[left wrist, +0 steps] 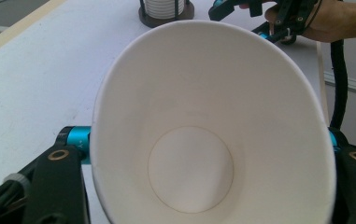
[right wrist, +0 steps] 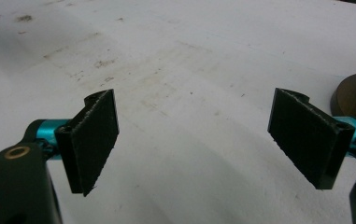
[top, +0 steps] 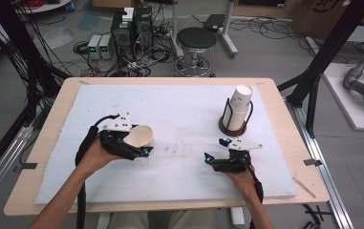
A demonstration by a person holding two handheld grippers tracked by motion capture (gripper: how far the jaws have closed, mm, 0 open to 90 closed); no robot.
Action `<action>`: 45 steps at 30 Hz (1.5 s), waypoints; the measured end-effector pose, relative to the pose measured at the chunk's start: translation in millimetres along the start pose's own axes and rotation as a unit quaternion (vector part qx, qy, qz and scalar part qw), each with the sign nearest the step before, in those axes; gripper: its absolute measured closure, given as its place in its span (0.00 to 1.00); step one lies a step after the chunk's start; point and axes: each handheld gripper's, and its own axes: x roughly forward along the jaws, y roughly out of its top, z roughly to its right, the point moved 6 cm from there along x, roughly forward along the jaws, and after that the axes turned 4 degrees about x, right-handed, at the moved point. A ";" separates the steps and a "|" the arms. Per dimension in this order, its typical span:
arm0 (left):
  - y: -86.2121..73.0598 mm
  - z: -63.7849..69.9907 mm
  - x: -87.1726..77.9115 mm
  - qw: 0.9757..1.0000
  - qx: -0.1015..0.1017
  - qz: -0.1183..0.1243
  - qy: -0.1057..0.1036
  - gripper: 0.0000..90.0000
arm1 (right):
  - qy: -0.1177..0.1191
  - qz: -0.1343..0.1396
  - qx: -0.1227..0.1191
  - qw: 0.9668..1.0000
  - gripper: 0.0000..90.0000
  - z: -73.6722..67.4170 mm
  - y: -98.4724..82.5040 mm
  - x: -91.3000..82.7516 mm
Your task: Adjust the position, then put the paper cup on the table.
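Paper cup (left wrist: 213, 126) clamped sideways in left gripper (top: 133, 143) above the white board (top: 184, 176); right gripper (top: 216, 149) wide, empty, near the cup stack (top: 238, 107); next likely calls for setting the cup down upright.

One loose paper cup (top: 140, 136), one cup stack (top: 239, 107) in one holder (top: 233, 128), two grippers

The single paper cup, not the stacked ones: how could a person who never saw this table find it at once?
Start at the white board covering the wooden table. On its left side, the left gripper is shut on the single paper cup, held on its side. Unlike the stacked cups standing upright in a dark holder at right, it shows its empty inside.
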 end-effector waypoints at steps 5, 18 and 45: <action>-2.1 -0.8 0.0 1.000 -0.001 -0.007 0.002 0.34 | -0.003 -0.003 -0.003 1.000 0.18 0.2 -0.4 1.1; -8.2 -7.5 -1.5 1.000 -0.014 -0.016 0.008 0.34 | -0.010 -0.004 -0.002 1.000 0.18 0.0 -1.4 0.7; -10.0 -11.9 32.9 0.998 -0.012 -0.065 0.005 0.35 | -0.013 -0.010 0.001 1.000 0.19 0.1 -2.1 0.7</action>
